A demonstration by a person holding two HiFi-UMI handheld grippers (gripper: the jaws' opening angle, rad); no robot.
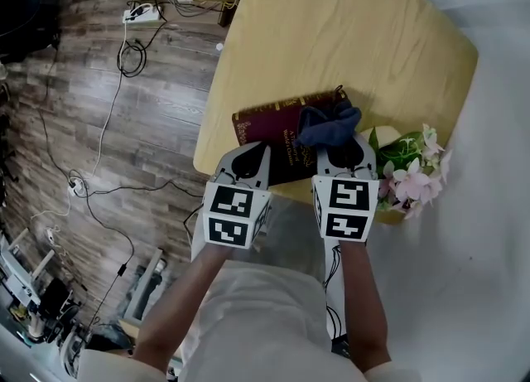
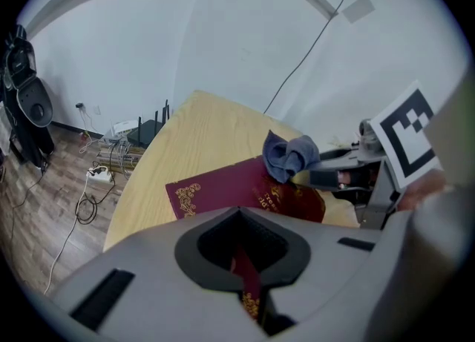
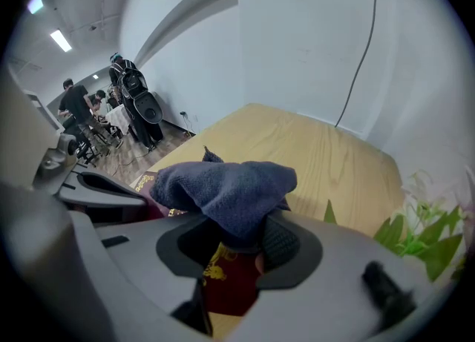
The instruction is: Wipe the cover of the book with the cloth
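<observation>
The maroon book (image 1: pixel 269 123) with gold print lies flat on the table (image 1: pixel 331 32), by the table's 6 o'clock edge in the head view. On the book's 3 o'clock end we see the dark blue cloth (image 1: pixel 327 123), bunched and resting against the cover. The right claw (image 3: pixel 239 240) is clamped on this cloth, a fold of which bulges out above its jaws. The left claw (image 2: pixel 246 283) is closed on the book's near edge at about 7 o'clock of the cover; a strip of maroon and gold shows between its jaws. At 4 o'clock of the cloth, on the table's corner, we note pink flowers (image 1: pixel 414 173) with green leaves. At 9 o'clock of the table lies the wooden floor (image 1: pixel 83 123), crossed by cables (image 1: pixel 124 57).
</observation>
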